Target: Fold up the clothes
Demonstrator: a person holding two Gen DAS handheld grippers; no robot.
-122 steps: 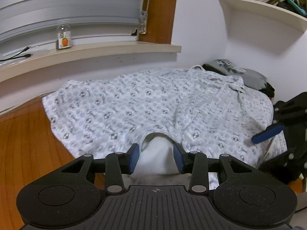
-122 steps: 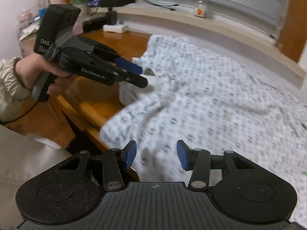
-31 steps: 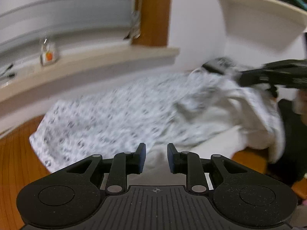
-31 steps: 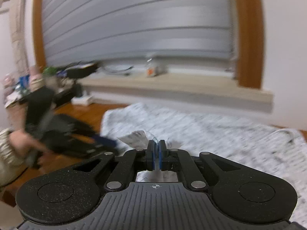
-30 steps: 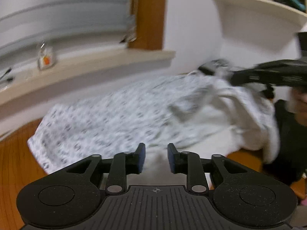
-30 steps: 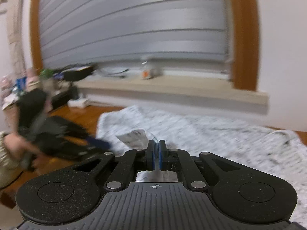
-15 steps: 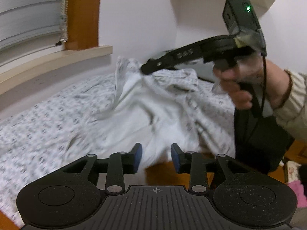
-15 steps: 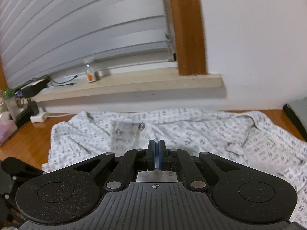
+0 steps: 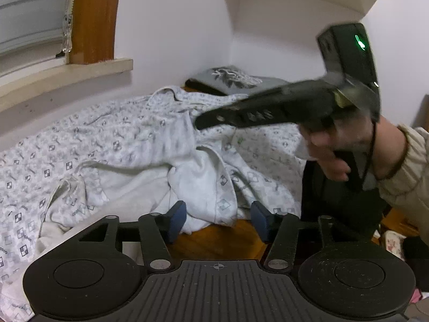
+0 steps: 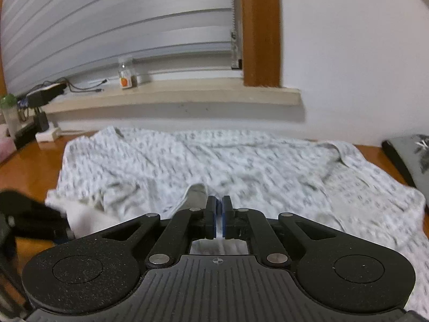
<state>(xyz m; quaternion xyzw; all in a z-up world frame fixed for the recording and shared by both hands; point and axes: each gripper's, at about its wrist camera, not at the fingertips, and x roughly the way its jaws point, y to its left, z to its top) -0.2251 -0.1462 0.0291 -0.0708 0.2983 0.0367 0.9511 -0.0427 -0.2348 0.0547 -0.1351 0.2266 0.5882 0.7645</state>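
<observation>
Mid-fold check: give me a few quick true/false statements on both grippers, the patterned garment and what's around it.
1. The right gripper is shut on the patterned garment. True.
2. The left gripper is clamped on cloth. False: its jaws stand open, holding nothing.
3. A small bottle stands on the window ledge. True.
4. The garment lies on a bare floor tile. False: it lies on a wooden surface.

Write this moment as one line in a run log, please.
step: folding patterned garment | right gripper: shut on garment fabric, carrying it over | left gripper: open, empty, near hem | surface: wooden table
</observation>
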